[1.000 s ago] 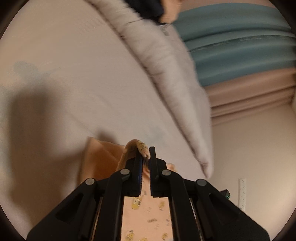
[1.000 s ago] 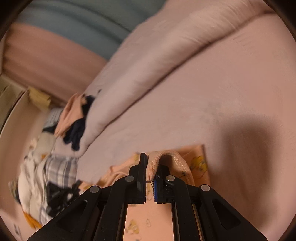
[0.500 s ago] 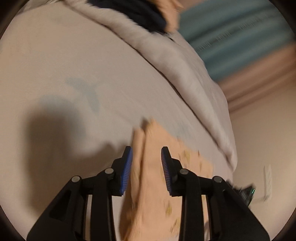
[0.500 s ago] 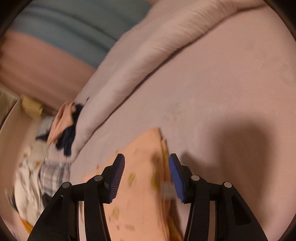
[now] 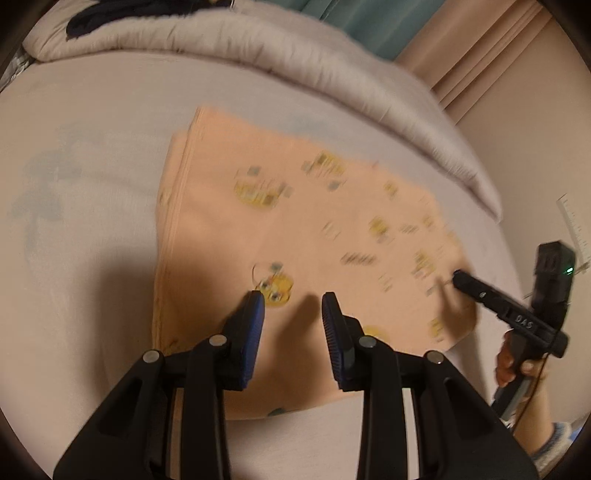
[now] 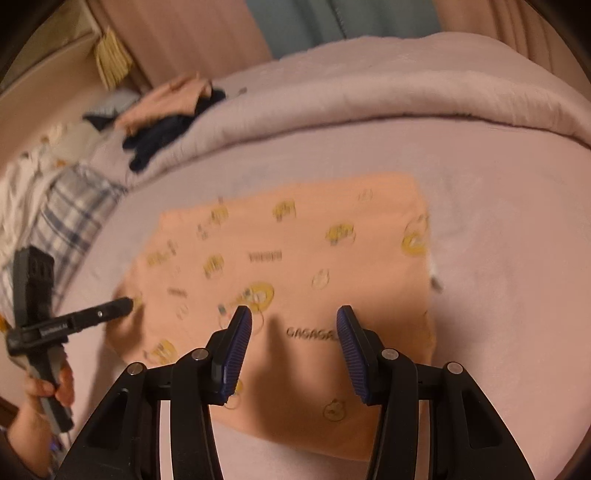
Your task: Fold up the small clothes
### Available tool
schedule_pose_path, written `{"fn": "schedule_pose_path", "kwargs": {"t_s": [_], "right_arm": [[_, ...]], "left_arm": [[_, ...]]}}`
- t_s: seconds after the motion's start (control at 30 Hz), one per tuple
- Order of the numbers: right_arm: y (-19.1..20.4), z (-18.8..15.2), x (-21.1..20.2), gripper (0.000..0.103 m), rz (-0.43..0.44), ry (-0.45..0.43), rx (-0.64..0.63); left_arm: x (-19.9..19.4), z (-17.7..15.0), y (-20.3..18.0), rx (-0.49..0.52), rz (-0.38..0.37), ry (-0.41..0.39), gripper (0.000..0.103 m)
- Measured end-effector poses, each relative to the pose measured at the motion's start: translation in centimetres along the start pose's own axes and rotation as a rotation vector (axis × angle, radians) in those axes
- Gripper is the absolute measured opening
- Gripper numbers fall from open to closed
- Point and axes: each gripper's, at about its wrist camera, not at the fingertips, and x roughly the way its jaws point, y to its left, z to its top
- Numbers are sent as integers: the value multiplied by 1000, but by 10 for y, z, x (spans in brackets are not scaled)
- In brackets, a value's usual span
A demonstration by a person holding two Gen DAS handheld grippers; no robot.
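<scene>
A small peach garment [image 5: 295, 236] with yellow cartoon prints lies folded flat on the pale bed sheet [image 5: 92, 221]; it also shows in the right wrist view [image 6: 288, 266]. My left gripper [image 5: 292, 306] is open and empty, just above the garment's near part. My right gripper [image 6: 293, 321] is open and empty over the garment's near edge. The right gripper's tip shows in the left wrist view [image 5: 461, 276] at the garment's right edge. The left gripper's tip shows in the right wrist view [image 6: 123, 304] at the garment's left edge.
A rolled pale duvet [image 5: 295, 44] runs along the far side of the bed. A heap of other clothes [image 6: 74, 177], plaid, navy and peach, lies at the far left. Teal and pink curtains [image 6: 295, 22] hang behind.
Both grippers opened and let go of the peach garment, then drew back and up. The garment now lies flat and folded on the sheet.
</scene>
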Motion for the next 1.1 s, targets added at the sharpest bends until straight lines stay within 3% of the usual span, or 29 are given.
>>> {"fn": "schedule_pose_path", "kwargs": {"t_s": [0.37,0.73,0.9,1.0,1.1], "right_arm": [[-23,-23,-19,50,-11,29,36],[-10,-34,-18,50,-36,64,65],[-16,-41,-26,50,4,72,124],[-19,-50,-37,50,31,76,160],[-15,-62,-47,50,27,74,153]], "left_arm": [[-6,-18,8,-30,-7,9,31],[-21,-35,7,-60,8,20,31],[-32,-47,10,-73,19,43,33],[-43,-58,11,-71,48,47,38],[-56,-70,12,-96,40,30,53]]}}
